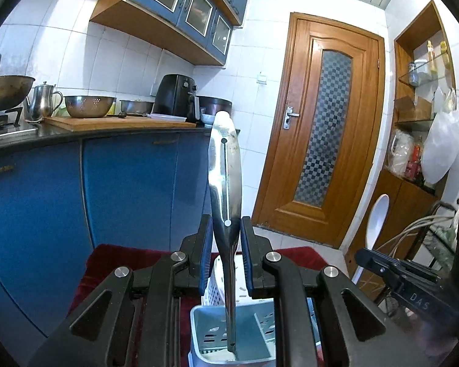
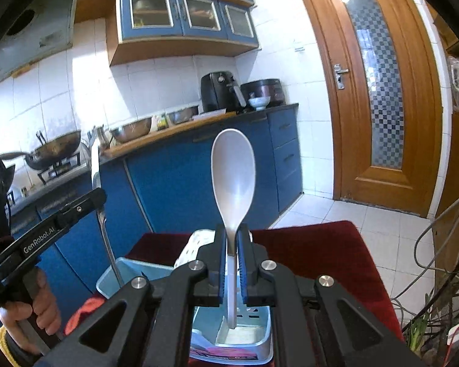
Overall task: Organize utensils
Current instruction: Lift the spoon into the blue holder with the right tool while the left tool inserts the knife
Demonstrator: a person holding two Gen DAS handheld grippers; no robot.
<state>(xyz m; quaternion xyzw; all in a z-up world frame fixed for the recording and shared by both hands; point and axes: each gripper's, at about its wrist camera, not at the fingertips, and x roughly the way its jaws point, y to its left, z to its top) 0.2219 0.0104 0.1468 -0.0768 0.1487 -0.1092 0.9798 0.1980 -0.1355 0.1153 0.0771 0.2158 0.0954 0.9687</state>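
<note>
The steel slotted turner (image 1: 225, 180) stands upright in the left gripper (image 1: 226, 235), whose blue pads (image 1: 205, 263) press on the narrow neck of the blade, so the claw is nearly closed on it. Its handle runs down toward six o'clock, and the tip hangs in or just above the pale blue utensil caddy (image 1: 199, 330); contact cannot be told. A white perforated basket (image 1: 212, 287) sits just behind the caddy, toward twelve o'clock, both on a dark red cloth (image 1: 113, 260).

The white plastic spoon (image 2: 233, 171) stands bowl-up in the right gripper (image 2: 232, 244), clamped at its handle between jaws almost fully closed. The handle's lower end points into the caddy (image 2: 107, 281) at six o'clock.

In the right wrist view, the left gripper appears at nine o'clock, held by a hand (image 2: 30, 315). In the left wrist view, the spoon and right gripper (image 1: 361, 255) show at four o'clock.

Beyond, blue cabinets (image 1: 131, 183) fill nine o'clock, a black air fryer (image 1: 176, 98) sits on the counter at eleven, and a wooden door (image 1: 318, 128) stands at one o'clock.
</note>
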